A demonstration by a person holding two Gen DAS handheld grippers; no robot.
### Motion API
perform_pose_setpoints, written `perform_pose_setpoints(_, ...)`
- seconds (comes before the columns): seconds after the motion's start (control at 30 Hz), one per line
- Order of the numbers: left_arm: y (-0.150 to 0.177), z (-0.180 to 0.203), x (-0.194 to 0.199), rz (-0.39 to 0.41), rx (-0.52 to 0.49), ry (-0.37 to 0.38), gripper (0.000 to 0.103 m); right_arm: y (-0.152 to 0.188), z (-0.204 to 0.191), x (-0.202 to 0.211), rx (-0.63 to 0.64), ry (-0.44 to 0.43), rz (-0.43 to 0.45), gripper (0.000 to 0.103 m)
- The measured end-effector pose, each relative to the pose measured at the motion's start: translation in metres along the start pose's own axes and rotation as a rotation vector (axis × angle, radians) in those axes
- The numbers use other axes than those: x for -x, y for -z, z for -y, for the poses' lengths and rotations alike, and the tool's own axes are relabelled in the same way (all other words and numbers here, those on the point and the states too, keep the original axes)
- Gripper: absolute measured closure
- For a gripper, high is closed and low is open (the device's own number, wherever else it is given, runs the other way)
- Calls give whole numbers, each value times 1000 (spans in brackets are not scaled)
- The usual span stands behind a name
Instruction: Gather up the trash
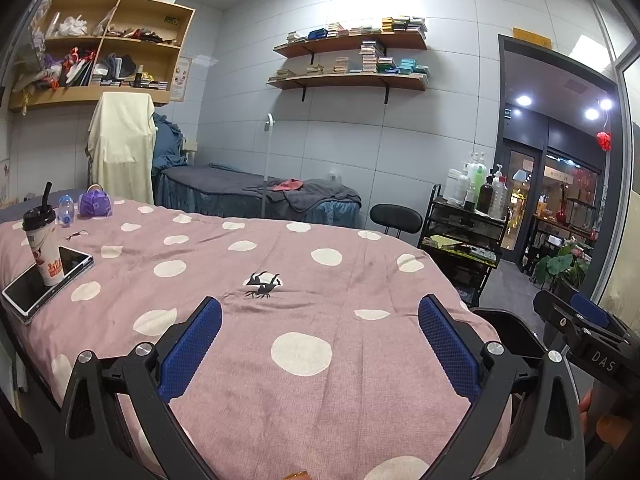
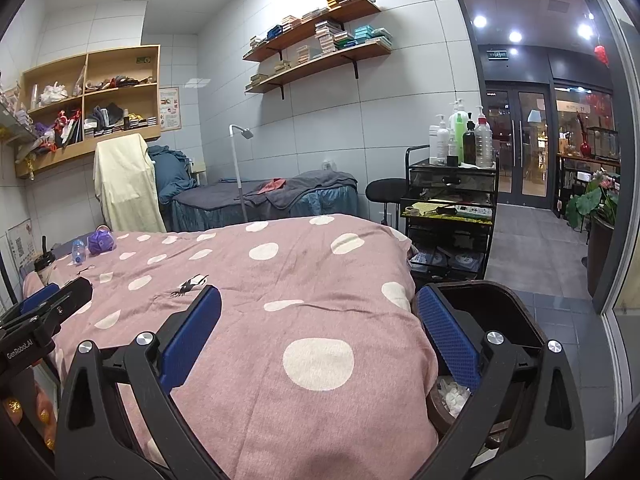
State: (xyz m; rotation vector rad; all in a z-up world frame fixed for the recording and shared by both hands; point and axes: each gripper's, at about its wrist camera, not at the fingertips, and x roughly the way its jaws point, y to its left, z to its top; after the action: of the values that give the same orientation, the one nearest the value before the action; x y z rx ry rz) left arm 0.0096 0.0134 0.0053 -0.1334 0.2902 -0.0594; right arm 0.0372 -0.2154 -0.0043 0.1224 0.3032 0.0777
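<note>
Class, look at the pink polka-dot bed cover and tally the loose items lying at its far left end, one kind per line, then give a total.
Drink cup with lid and straw: 1
Tablet under the cup: 1
Small clear plastic bottle: 1
Purple crumpled bag: 1
Small dark scrap, too small to identify: 1
Total: 5

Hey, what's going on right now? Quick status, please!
Both claws open, empty: left claw, right claw. Drink cup, small bottle untouched on bed. Trash bin beside bed.

Right claw (image 2: 319, 336) wide apart over the pink spotted bedspread (image 2: 280, 280), dark bin (image 2: 500, 320) just beside.
</note>
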Motion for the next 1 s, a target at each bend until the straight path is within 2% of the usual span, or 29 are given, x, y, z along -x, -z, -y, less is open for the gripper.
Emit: perform_pose_setpoints(1.0, -3, 4, 5, 4, 0, -20, 6, 1, 1, -3, -15, -5, -7, 6)
